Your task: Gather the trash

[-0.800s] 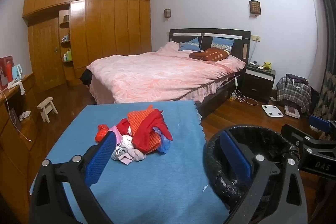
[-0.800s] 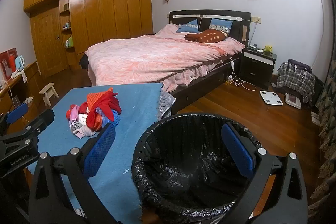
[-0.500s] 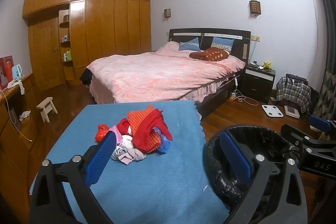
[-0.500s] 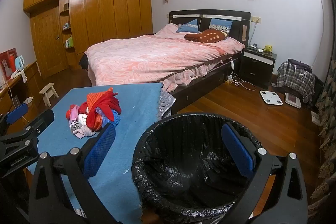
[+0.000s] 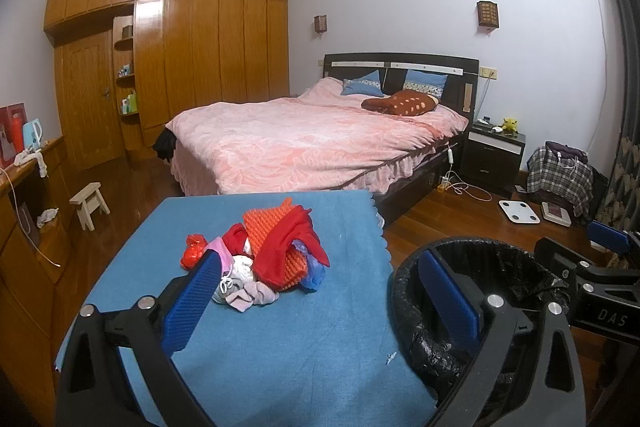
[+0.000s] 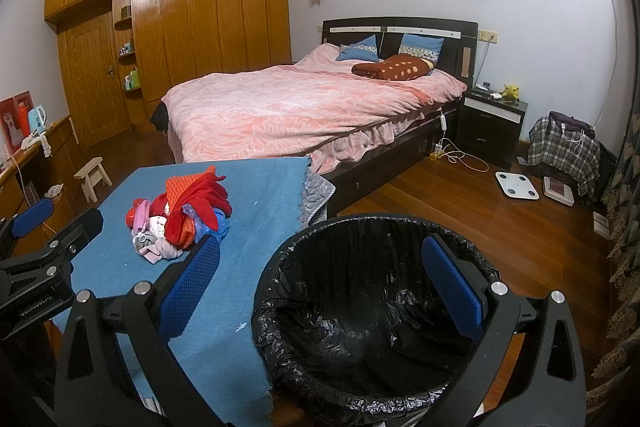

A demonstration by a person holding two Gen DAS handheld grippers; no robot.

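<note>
Both the left gripper (image 5: 320,291) and the right gripper (image 6: 320,275) stand wide apart, holding nothing. The trash pile (image 5: 264,259) lies on the blue table (image 5: 280,347) at the left gripper's eleven o'clock. The black-lined bin (image 6: 360,307) sits at the right gripper's six o'clock.

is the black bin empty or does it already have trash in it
Empty as far as shows: the bin has only its black liner inside; the trash pile sits on the table.

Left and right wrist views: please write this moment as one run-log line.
left gripper: open, empty | right gripper: open, empty | heap of red, orange and pink trash: on blue cloth table | black-lined bin: empty
</note>
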